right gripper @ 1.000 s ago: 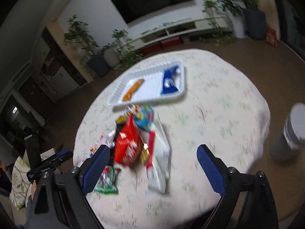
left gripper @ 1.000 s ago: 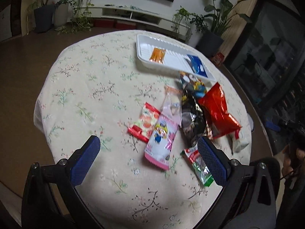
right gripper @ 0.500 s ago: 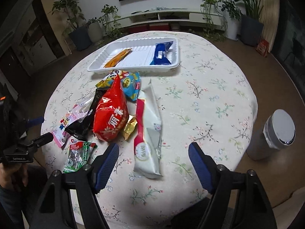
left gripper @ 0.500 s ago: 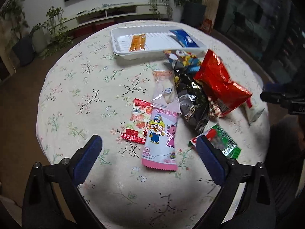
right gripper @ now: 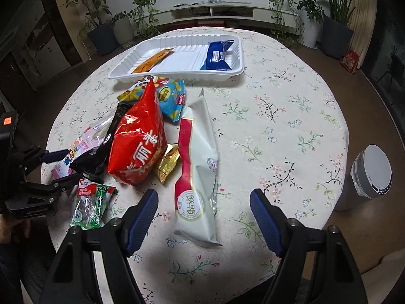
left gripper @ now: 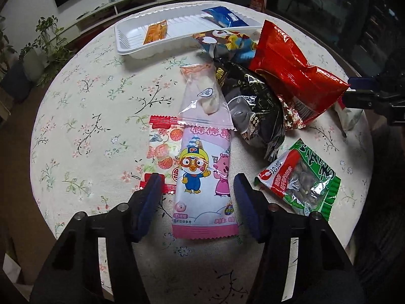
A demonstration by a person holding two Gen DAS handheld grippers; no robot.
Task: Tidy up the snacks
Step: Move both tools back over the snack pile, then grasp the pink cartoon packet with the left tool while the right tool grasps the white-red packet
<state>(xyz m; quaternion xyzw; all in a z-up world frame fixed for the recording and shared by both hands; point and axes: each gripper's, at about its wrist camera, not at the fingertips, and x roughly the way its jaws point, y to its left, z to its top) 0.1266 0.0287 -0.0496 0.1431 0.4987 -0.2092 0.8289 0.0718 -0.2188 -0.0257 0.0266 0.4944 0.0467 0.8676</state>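
Note:
Several snack packets lie in a pile on the round floral table. My left gripper [left gripper: 198, 190] is open, its jaws either side of the near end of a pink cartoon packet [left gripper: 203, 177]. A white tray [left gripper: 177, 34] at the far side holds an orange packet [left gripper: 154, 33] and a blue packet [left gripper: 222, 16]. My right gripper [right gripper: 203, 209] is open around the near end of a long white-and-red packet [right gripper: 197, 172]. A red bag [right gripper: 138, 139], a black bag [left gripper: 253, 111] and a green nut packet [left gripper: 301, 179] lie between the two.
A strawberry-print red packet [left gripper: 162, 149] lies under the pink packet's left side. A small gold packet [right gripper: 168, 162] sits by the red bag. A grey lidded bin [right gripper: 367, 177] stands on the floor to the right of the table. Potted plants [right gripper: 334, 22] line the far wall.
Both grippers have moved down and in toward the pile. The left jaws have narrowed around the pink packet. The right gripper has come in over the white-and-red packet.

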